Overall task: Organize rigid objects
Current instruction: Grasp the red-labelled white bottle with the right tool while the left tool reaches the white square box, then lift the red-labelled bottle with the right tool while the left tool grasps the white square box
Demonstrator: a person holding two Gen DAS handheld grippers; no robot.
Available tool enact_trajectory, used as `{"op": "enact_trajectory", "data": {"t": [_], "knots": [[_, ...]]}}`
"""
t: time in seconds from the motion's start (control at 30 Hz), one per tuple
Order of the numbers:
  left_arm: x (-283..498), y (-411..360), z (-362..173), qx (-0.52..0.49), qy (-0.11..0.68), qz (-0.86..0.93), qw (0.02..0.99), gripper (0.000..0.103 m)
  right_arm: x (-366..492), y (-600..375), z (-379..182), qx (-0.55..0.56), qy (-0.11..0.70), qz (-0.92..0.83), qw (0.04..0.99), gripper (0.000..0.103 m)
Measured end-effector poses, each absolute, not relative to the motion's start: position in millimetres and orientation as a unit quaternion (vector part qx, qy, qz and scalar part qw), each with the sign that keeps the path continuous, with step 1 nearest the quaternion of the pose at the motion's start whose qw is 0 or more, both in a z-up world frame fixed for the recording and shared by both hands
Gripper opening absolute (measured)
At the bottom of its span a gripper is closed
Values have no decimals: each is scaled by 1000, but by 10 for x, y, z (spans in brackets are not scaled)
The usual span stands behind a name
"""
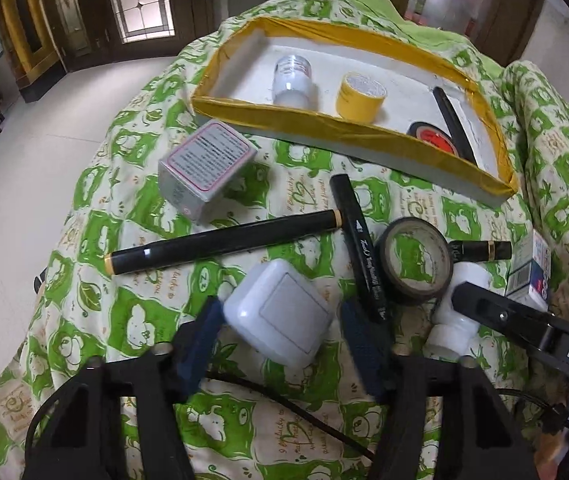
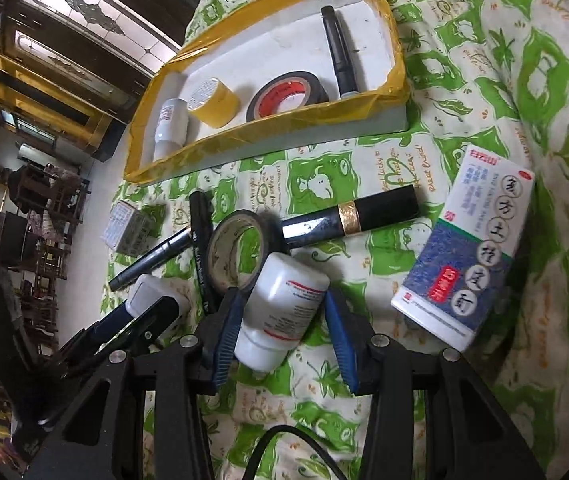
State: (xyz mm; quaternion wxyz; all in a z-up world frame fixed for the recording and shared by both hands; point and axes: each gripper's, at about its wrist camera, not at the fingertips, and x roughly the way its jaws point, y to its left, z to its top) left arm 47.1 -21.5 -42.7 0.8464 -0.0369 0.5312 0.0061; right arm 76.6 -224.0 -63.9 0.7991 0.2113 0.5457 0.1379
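Observation:
My left gripper (image 1: 280,340) is open around a white square bottle (image 1: 280,312) lying on the green patterned cloth; its blue pads stand on either side, not clearly pressing. My right gripper (image 2: 284,336) is open around a white round bottle (image 2: 284,312) with a red-lined label, lying on its side. The yellow-rimmed white tray (image 1: 280,118) sits beyond and holds a white bottle (image 1: 294,80), yellow tape (image 1: 360,96), a black-and-red tape roll (image 2: 284,94) and a black pen (image 2: 338,56).
Loose on the cloth: two black markers (image 1: 220,240) (image 1: 358,248), a black tape ring (image 1: 414,266), a black-and-gold tube (image 2: 356,218), a pink-edged box (image 1: 208,164) and a blue-white medicine box (image 2: 464,248). The cloth drops off at the left to the floor.

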Motion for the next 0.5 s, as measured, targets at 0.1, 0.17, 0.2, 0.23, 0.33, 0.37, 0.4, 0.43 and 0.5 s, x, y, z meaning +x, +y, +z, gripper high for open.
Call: {"op": "enact_trajectory", "data": {"t": [0.1,0.17,0.2,0.23,0.33,0.37,0.4,0.43,0.5], "knots": [[469,-203,-414,-43,526,6,850,52,773,-2178,-617,191,540,136,808,41],[450,-167,-382,-54,517,3,854,47,757,-2140,-581,169,534,136,817,41],[449,-159,-371,-58,514,2,856,46,745,-2111,-557,156,531,136,822,41],[441,-149,-366,-60,514,1,856,45,732,-2090,-538,144,527,135,826,40],[437,-151,-356,-61,512,-4,857,43,668,-1966,-430,85,505,132,849,38],[441,-154,-357,-61,513,-5,856,43,645,-1948,-399,69,498,132,855,37],[448,-153,-368,-61,516,-5,854,43,621,-1891,-367,47,490,132,860,37],[454,-152,-375,-61,517,-4,854,43,616,-1859,-369,36,489,135,861,37],[454,-144,-375,-64,518,-3,853,44,616,-1815,-408,27,494,136,858,37]]}}
